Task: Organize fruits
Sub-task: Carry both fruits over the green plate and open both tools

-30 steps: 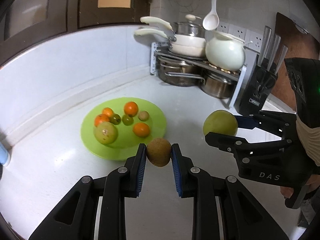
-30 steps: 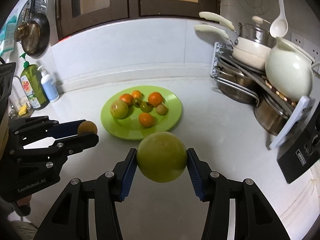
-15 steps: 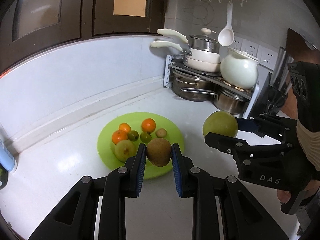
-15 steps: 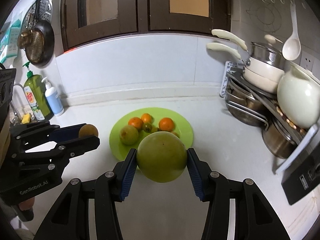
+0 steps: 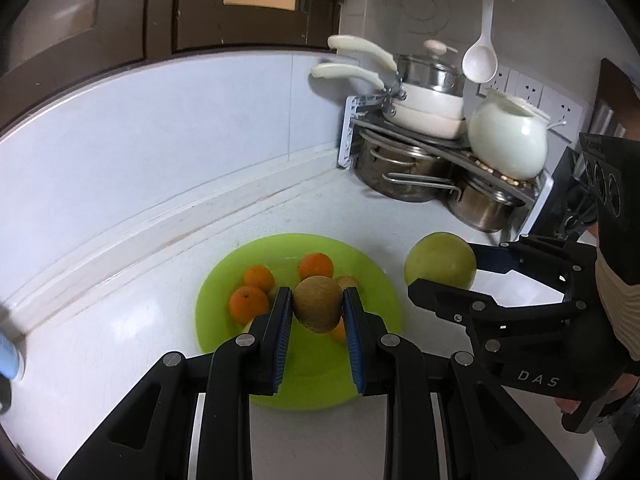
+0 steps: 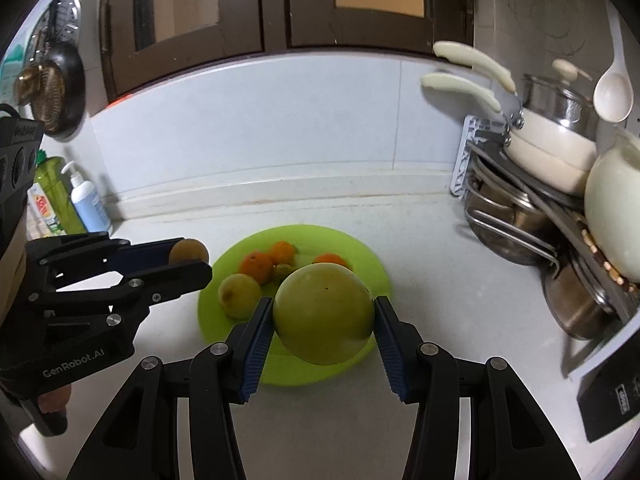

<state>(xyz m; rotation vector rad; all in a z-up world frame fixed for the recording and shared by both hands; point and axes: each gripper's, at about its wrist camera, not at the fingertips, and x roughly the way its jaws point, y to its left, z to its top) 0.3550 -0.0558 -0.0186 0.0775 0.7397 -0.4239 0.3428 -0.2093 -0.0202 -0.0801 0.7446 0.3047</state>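
My left gripper [image 5: 318, 304] is shut on a brown kiwi [image 5: 318, 304], held above the near part of a lime-green plate [image 5: 372, 284]. My right gripper [image 6: 323, 314] is shut on a large yellow-green round fruit [image 6: 323, 314], also over that plate [image 6: 368, 260]. On the plate lie several oranges [image 5: 248, 303] and a yellow-green apple [image 6: 239, 295]; the held fruits hide part of the pile. In the left wrist view the right gripper [image 5: 442, 268] hangs to the right of the plate. In the right wrist view the left gripper [image 6: 188, 258] sits to the left with the kiwi [image 6: 188, 252].
A rack of steel pots and white pans [image 5: 416, 152] and a white ceramic pot [image 5: 507, 140] stand at the back right. Soap bottles [image 6: 84, 200] stand at the back left by the wall. A black knife block [image 6: 616, 396] is at the right edge.
Both grippers have drawn back toward the near side with their fruits. The plate now lies right under and behind the fingertips, and more of the wall and cabinets shows.
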